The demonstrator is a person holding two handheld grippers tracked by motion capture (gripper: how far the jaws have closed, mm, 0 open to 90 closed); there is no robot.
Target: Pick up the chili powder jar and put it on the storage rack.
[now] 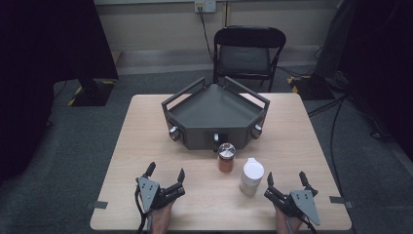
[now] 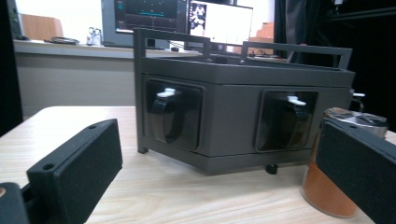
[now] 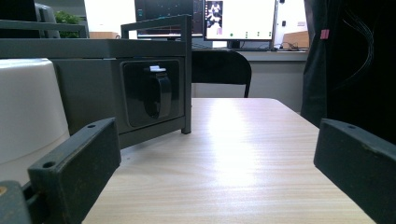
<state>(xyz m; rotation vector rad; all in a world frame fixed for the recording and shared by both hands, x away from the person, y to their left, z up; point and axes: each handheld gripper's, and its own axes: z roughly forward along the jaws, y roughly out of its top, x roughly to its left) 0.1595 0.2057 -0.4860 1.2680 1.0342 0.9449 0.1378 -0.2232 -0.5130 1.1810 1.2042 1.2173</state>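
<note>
A: Where do the jars stand?

B: The spice jar (image 1: 226, 157) stands just before the grey box (image 1: 214, 114); the white jar (image 1: 251, 176) stands beside it, nearer the table (image 1: 141, 146) edge.

A: And the grippers?

B: The left gripper (image 1: 165, 173) rests near the front edge, jaws apart, holding nothing. The right gripper (image 1: 286, 179) sits just beside the white jar, jaws likewise apart. A chair (image 1: 248, 53) stands behind the table.
</note>
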